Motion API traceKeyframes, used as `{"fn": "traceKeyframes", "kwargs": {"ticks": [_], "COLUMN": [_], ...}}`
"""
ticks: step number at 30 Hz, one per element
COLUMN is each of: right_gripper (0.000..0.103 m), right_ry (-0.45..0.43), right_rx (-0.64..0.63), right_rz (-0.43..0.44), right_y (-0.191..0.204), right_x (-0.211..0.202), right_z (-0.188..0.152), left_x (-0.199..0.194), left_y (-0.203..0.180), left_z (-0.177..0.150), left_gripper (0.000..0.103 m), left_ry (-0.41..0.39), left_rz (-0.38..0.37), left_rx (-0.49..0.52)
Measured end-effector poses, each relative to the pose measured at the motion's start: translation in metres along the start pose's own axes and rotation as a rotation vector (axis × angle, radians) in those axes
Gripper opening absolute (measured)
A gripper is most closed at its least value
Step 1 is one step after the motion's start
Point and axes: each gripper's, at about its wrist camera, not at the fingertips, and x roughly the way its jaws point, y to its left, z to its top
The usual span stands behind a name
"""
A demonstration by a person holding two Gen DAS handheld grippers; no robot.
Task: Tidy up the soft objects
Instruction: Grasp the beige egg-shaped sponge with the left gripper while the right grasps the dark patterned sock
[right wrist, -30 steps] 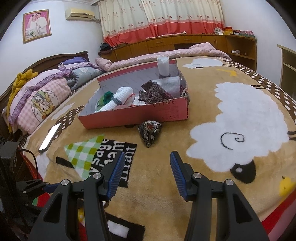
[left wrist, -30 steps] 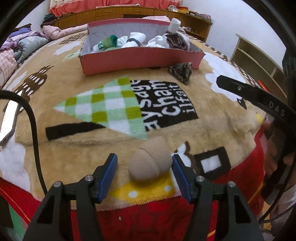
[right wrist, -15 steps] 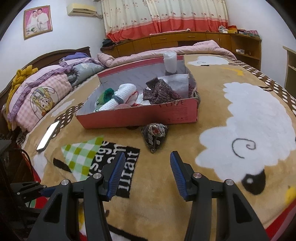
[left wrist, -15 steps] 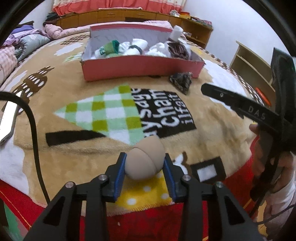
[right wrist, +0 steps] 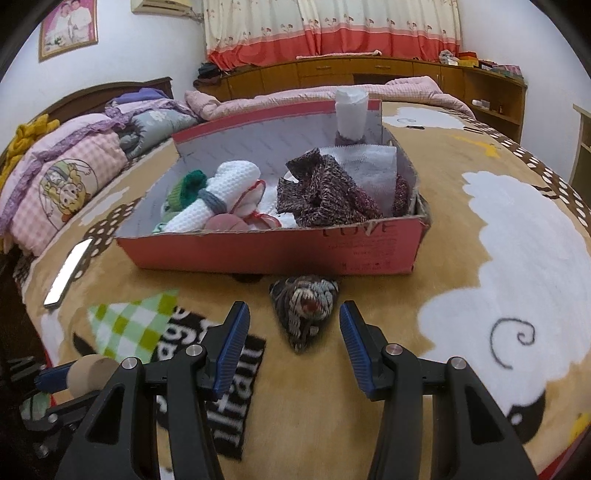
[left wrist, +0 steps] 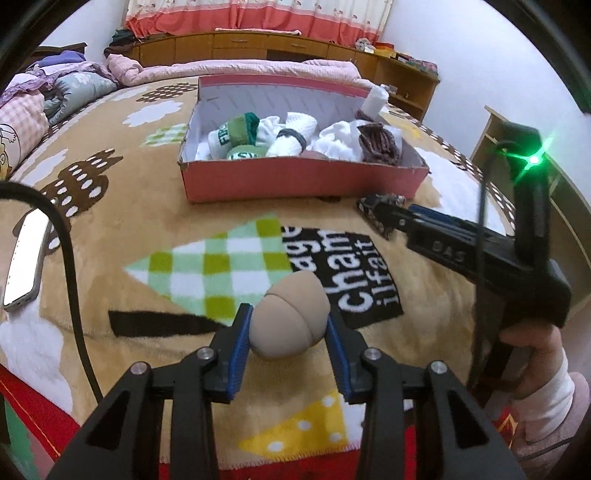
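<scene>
beige rolled sock (left wrist: 291,317) sits pinched in my left hand-held gripper (left wrist: 286,347) for the pink box (left wrist: 295,181) at upper centre, while my right hand-held gripper (right wrist: 291,339) gapes wide around the dark knit sock (right wrist: 304,310).

Count, both views: hand-held grippers, 2, left hand-held gripper (left wrist: 290,328) and right hand-held gripper (right wrist: 293,332); pink box (right wrist: 280,253), 1; beige rolled sock (left wrist: 291,319), 1; dark knit bundle (right wrist: 304,310) on the bed blanket (right wrist: 461,258), 1; phone (right wrist: 68,273), 1; rolled items inside the box overlap, exact number cannot be told; framed photo (right wrist: 68,27) on the wall, 1
</scene>
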Motion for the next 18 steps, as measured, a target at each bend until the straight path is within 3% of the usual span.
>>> {"fn": "traceKeyframes", "kwargs": {"ticks": [3, 5, 18], "right_gripper": [0.049, 0.031, 0.029], "right_ry": [0.014, 0.021, -0.031], "right_rx": [-0.01, -0.004, -0.021], "right_rz": [-0.018, -0.026, -0.001], "right_y": [0.002, 0.001, 0.002], "right_x": [0.01, 0.013, -0.015], "right_z": [0.003, 0.003, 0.009], "left_x": [0.002, 0.005, 0.009], "left_y": [0.001, 0.002, 0.0], "left_z": [0.004, 0.007, 0.034], "left_gripper": [0.04, 0.04, 0.04], "left_ry": [-0.001, 0.0, -0.03], "left_rz": [0.002, 0.003, 0.012], "left_rx": [-0.007, -0.01, -0.017]}}
